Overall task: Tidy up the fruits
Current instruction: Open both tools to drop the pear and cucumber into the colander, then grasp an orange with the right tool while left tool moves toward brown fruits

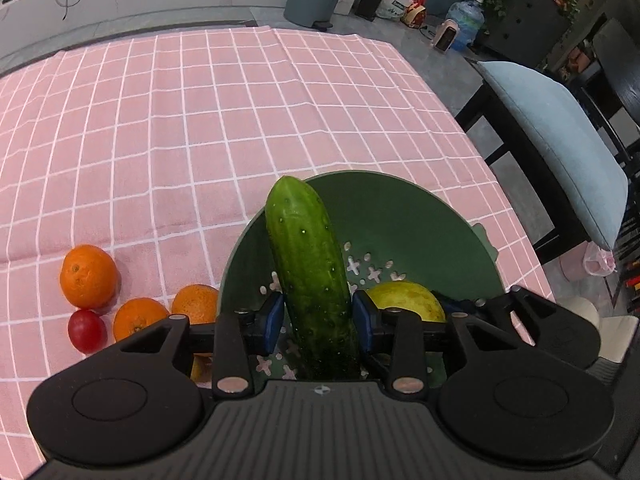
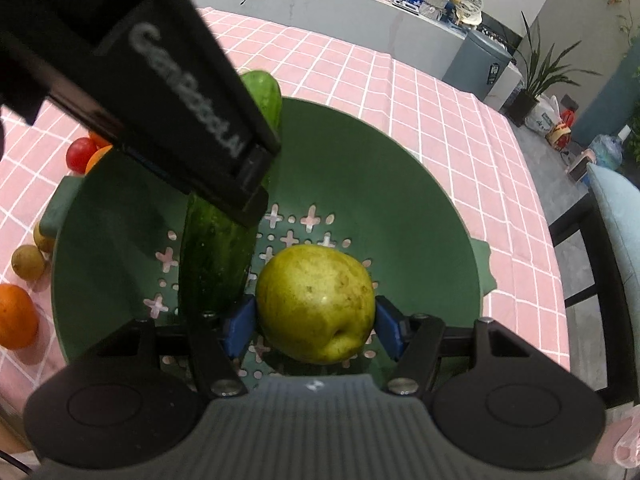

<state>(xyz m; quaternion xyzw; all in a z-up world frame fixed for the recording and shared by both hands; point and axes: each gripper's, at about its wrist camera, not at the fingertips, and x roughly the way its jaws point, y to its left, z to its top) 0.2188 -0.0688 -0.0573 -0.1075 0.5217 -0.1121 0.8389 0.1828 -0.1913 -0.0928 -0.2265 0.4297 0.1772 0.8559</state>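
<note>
Two grips: left gripper (image 1: 318, 320) has its jaws pinching the cucumber (image 1: 308, 256) near its lower half; right gripper (image 2: 316, 330) has its jaws pinching the pear (image 2: 316, 304) across its widest part.
Cucumber: long end points away from the left gripper, over the bowl (image 1: 420, 224); whether its tip touches the far wall I cannot tell.
Pear: low in the bowl, over the perforated bottom, just beside the cucumber.
Bowl: green, cross-shaped drain holes, on the pink checked cloth (image 1: 200, 120) covering the counter.
Still outside: three oranges (image 1: 89, 276), a red fruit (image 1: 86, 331) and small yellowish fruits (image 2: 27, 262), all near the bowl's left rim.
Step, as I judge it: setting both pieces down inside.
Doing it well: lower each until it rests on the bottom before spreading the jaws; lay the cucumber flat along the wall so it does not tip out; release the pear away from the cucumber; keep the two grippers from colliding.
</note>
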